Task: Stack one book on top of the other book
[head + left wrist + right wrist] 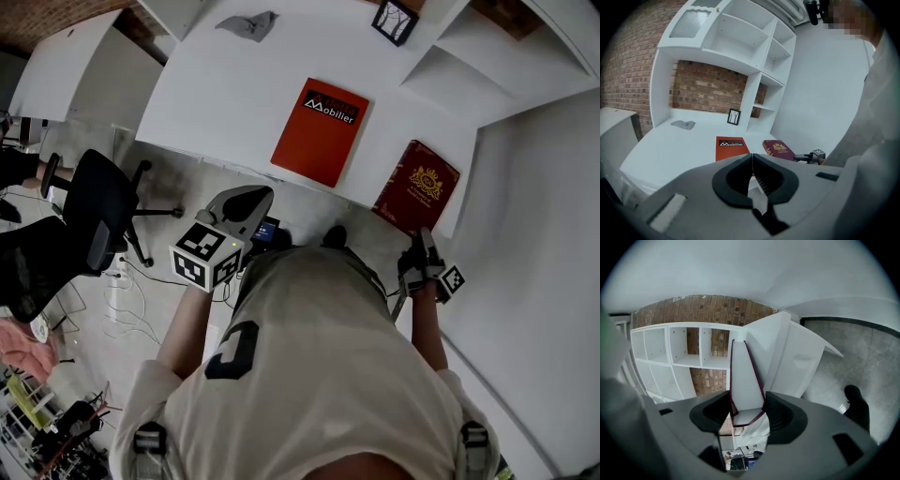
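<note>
A maroon book with a gold emblem [419, 185] lies at the desk's near right corner, its near end past the edge. My right gripper [424, 236] is at that end. In the right gripper view the book [743, 376] stands end-on between the jaws of the right gripper [747, 401], both covers against the pads. An orange book [320, 131] lies flat to its left on the white desk [216, 94]. My left gripper [255, 199] hovers before the desk's front edge, apart from both books. In its own view the left gripper [752, 157] is shut with nothing in it, facing the orange book [731, 147] and the maroon book [778, 149].
A small black picture frame [395, 21] and a grey cloth [248, 23] sit at the desk's back. White shelves [469, 56] rise at the right. A black office chair [98, 211] and cables stand on the floor to the left.
</note>
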Demonstrator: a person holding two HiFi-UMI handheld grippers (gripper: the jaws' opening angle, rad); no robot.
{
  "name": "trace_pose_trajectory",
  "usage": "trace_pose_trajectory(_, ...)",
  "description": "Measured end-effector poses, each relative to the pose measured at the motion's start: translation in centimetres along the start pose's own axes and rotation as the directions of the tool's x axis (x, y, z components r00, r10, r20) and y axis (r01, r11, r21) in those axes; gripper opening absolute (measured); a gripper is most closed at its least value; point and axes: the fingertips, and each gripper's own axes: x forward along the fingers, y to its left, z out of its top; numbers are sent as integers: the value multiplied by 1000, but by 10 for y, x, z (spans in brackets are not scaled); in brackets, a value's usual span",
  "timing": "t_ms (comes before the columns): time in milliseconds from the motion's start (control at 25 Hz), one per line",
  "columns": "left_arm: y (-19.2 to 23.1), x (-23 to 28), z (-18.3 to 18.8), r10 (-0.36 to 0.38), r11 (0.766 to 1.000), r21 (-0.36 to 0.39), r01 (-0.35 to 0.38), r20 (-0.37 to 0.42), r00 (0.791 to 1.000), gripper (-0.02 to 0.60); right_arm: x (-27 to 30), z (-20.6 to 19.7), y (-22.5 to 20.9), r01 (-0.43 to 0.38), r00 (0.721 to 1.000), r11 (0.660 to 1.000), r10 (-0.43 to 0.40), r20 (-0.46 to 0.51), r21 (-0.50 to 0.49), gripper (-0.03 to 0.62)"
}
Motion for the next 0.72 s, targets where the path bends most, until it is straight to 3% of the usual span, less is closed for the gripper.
trace_pose_trajectory(160, 14, -14, -3, 10, 1000, -14, -9, 15, 1000, 5, -3, -4, 12, 15, 999, 1000, -15, 48, 1, 222)
trace_pose_trajectory(360, 32, -33, -17, 12, 1000, -30, -11, 31, 999, 5, -10, -6, 27, -38, 990, 999, 36, 133, 7, 219)
trace_pose_trajectory(720, 42, -63, -32, -15, 999, -45, 19, 70, 997, 5, -14, -37, 52, -71, 986, 997, 76, 146, -38, 219)
